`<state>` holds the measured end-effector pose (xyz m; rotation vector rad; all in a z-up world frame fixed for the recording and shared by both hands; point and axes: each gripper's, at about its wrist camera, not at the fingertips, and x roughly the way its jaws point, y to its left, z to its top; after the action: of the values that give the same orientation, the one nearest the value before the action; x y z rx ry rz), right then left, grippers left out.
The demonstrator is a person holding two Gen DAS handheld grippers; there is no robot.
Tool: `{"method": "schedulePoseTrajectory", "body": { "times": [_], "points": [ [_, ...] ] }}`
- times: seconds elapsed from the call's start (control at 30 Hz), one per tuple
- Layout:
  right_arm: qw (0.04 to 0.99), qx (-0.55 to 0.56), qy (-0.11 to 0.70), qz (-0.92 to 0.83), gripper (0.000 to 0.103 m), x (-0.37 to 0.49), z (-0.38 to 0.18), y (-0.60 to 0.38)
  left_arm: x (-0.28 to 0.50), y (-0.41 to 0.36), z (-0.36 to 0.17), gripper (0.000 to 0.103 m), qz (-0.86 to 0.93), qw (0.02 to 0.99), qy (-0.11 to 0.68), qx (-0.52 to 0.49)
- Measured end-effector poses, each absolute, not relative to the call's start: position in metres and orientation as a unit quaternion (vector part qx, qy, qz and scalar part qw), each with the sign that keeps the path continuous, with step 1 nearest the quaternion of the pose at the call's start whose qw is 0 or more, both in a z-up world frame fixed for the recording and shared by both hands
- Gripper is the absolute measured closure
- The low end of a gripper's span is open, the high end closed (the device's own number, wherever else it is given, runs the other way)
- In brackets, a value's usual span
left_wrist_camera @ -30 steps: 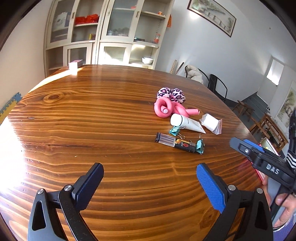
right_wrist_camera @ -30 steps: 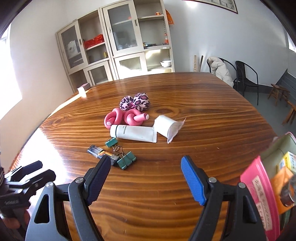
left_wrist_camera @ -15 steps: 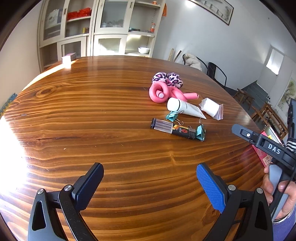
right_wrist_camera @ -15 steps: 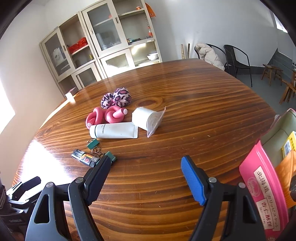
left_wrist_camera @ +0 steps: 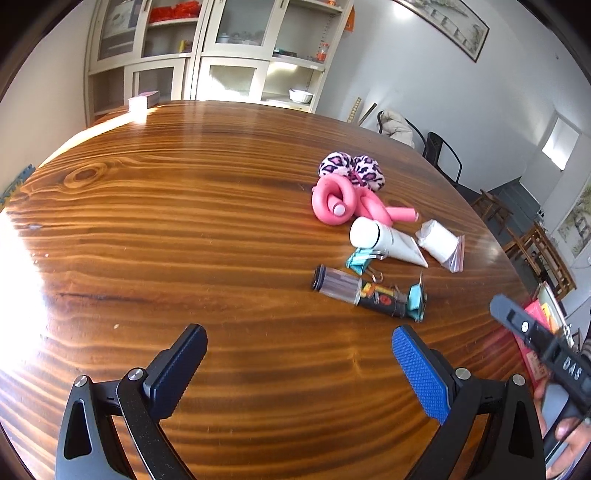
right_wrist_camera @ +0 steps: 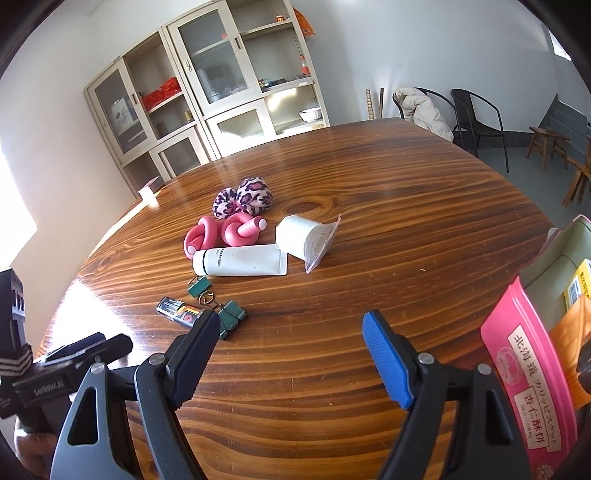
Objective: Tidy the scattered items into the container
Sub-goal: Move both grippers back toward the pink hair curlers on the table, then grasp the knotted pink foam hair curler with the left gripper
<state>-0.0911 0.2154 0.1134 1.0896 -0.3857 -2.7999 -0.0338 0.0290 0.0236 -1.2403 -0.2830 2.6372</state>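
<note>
Both hand-held grippers, left and right, stand spread wide, apparently touching nothing above the table.

We see a cream glass-fronted cabinet against the back wall, with a white bowl and red items on its shelves. A framed landscape picture hangs on the pale wall. Beyond the brown wooden table stand two black metal chairs, one draped with a beige padded jacket, and a small wooden stool.
</note>
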Motion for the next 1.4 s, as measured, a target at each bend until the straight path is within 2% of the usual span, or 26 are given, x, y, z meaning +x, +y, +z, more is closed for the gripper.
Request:
{"method": "schedulePoseTrajectory", "body": {
  "times": [0.23,0.63,0.97,1.13,1.4],
  "points": [
    [0.059,0.363,-0.129,-0.921,0.019,-0.091,0.113,0.214,-0.079,0.047,0.036,0.001,0.907,0.100,-0.064,-0.404],
    [0.060,0.375,-0.137,-0.915,0.018,-0.094,0.110,0.215,-0.156,0.059,0.030,0.001,0.895,0.112,-0.101,-0.421],
    [0.056,0.383,-0.131,-0.913,0.018,-0.096,0.105,0.213,-0.180,0.060,0.012,0.001,0.894,0.090,-0.072,-0.432],
    [0.054,0.382,-0.130,-0.913,0.018,-0.096,0.104,0.214,-0.180,0.044,0.014,0.001,0.900,0.078,-0.089,-0.419],
    [0.054,0.385,-0.128,-0.913,0.018,-0.095,0.102,0.214,-0.181,0.068,0.004,0.002,0.894,0.104,-0.047,-0.433]
  ]
}}
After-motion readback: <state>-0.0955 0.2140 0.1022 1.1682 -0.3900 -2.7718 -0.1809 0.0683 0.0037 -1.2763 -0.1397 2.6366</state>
